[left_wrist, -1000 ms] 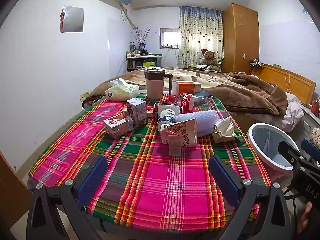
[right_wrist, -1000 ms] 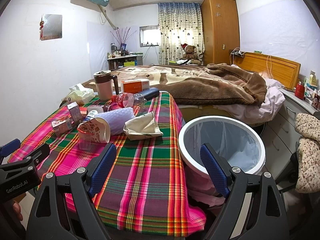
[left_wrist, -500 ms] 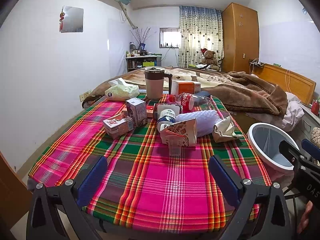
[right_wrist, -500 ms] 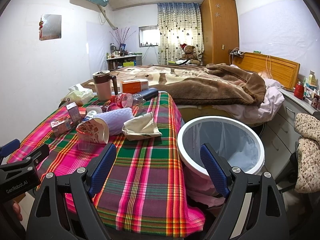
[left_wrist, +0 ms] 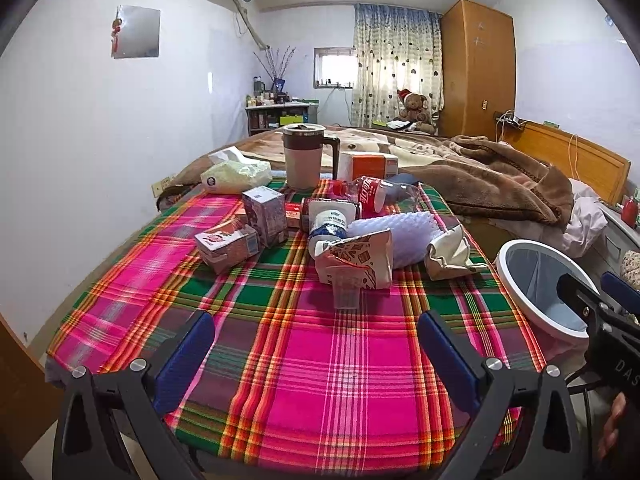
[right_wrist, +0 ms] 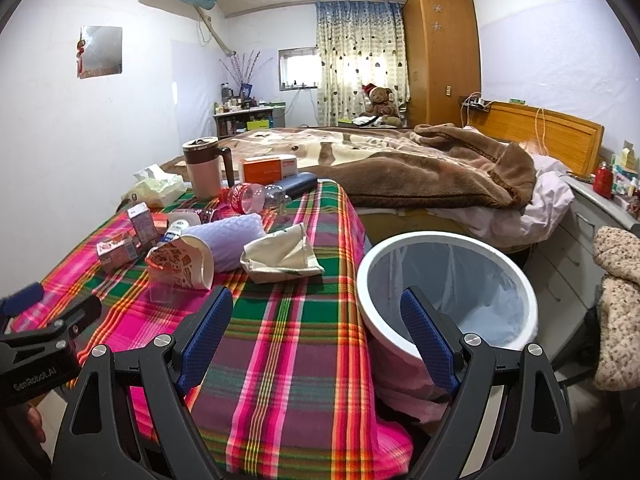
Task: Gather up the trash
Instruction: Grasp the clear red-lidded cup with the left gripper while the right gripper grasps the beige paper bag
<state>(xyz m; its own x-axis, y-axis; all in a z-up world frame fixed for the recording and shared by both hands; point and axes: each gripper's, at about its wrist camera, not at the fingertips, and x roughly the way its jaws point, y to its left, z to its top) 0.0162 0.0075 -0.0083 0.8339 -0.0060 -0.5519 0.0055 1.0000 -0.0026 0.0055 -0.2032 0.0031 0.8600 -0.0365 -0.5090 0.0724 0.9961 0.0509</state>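
Observation:
A heap of trash lies mid-table on the plaid cloth [left_wrist: 304, 360]: a crushed paper cup [left_wrist: 356, 260] [right_wrist: 182, 262], a small clear plastic cup [left_wrist: 346, 292], a crumpled beige wrapper [left_wrist: 450, 254] [right_wrist: 282, 256], a Coke bottle [left_wrist: 374, 194], small cartons [left_wrist: 228, 244] and a white foam roll [left_wrist: 394, 232]. A white bin [right_wrist: 448, 292] [left_wrist: 540, 284] with a liner stands at the table's right. My left gripper [left_wrist: 316, 344] is open and empty over the near cloth. My right gripper [right_wrist: 316, 320] is open and empty near the bin's rim.
A brown-lidded mug [left_wrist: 302, 156], tissue pack [left_wrist: 236, 172] and orange box [left_wrist: 368, 164] stand at the table's far end. A bed with a brown blanket [right_wrist: 420, 172] lies behind. A nightstand [right_wrist: 592, 220] is at right.
Almost nothing has moved. The right wrist view has shifted very slightly; both grippers stay open and empty.

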